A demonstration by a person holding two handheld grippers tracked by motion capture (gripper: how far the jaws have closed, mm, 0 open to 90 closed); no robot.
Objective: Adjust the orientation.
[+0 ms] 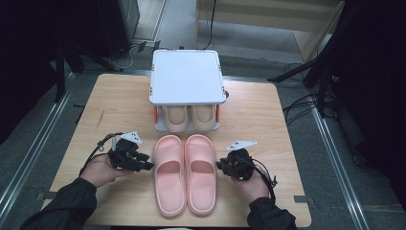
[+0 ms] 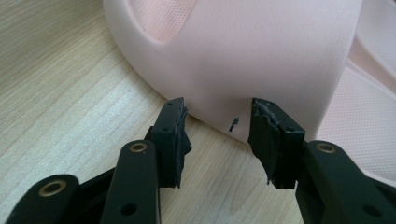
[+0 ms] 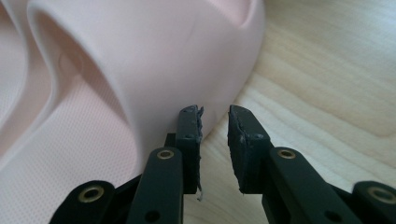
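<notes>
Left gripper (image 1: 147,166): jaws stood apart, nothing clamped; the worn black pads (image 2: 266,135) are seen just short of the outer side wall of the left pink slipper (image 1: 169,175). Right gripper (image 1: 221,165): jaws narrower, a small gap between them, nothing between the pads; the tips are set close against the outer edge of the right pink slipper (image 1: 201,172), contact cannot be told.

Slippers: smooth matte foam, rounded thick band over the toes, fine dotted texture on the footbed. Two pink ones are laid side by side, touching, toes away from the person, at the near middle of the table (image 1: 119,110). Table top: light wood grain, rounded corners.

Behind them a small white rack (image 1: 186,76) with a flat square top is stood; two beige slippers (image 1: 189,117) are tucked under it, toes out.

Both hands are held low and level, grippers pointed inward at the pink pair from either side, dark sleeves entering from the near edge.
</notes>
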